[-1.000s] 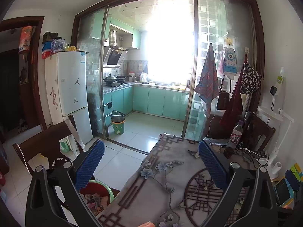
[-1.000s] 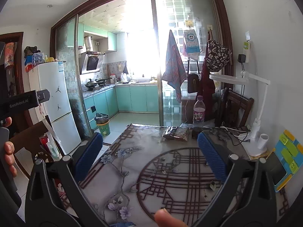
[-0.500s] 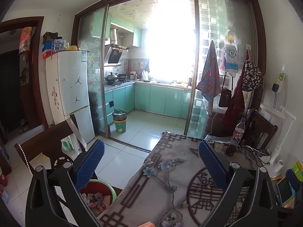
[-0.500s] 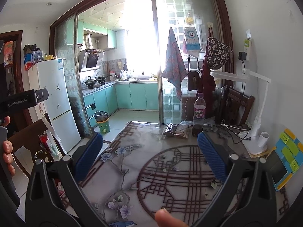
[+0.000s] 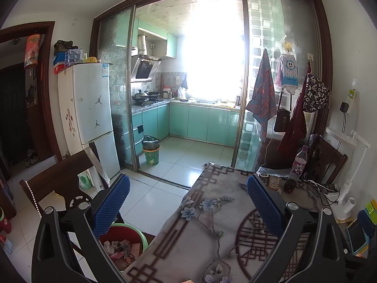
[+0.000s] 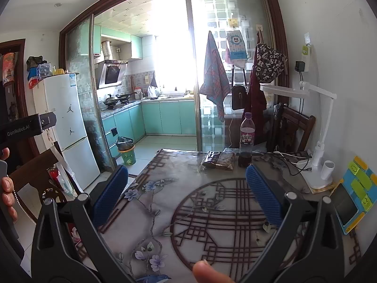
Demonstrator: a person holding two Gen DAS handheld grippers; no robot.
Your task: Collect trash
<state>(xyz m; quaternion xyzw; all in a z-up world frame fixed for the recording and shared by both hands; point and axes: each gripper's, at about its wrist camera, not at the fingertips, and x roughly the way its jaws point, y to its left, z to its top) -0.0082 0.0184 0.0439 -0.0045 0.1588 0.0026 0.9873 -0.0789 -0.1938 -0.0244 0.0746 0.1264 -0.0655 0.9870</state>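
Observation:
My left gripper (image 5: 188, 200) is open and empty above the left edge of the patterned table (image 5: 212, 235). Below it on the floor stands a green bin (image 5: 123, 245) with a red liner, full of scraps. My right gripper (image 6: 187, 188) is open and empty above the table's middle (image 6: 212, 212). At the table's far end lie a dark snack wrapper (image 6: 220, 160) and a nearly empty plastic bottle with a purple label (image 6: 247, 139). The bottle also shows in the left wrist view (image 5: 297, 167). Small scraps (image 6: 266, 227) lie on the table near my right finger.
A white desk lamp (image 6: 318, 141), a white cup (image 6: 328, 169), cables and a colourful tablet (image 6: 353, 193) sit at the table's right side. Wooden chairs stand at the left (image 5: 59, 181) and far right (image 6: 292, 129). A second green bin (image 5: 150, 151) stands in the kitchen doorway beside the fridge (image 5: 92, 108).
Both grippers have lifted and tilted slightly, so the table and bin sit a little lower in view. Both stay open and empty.

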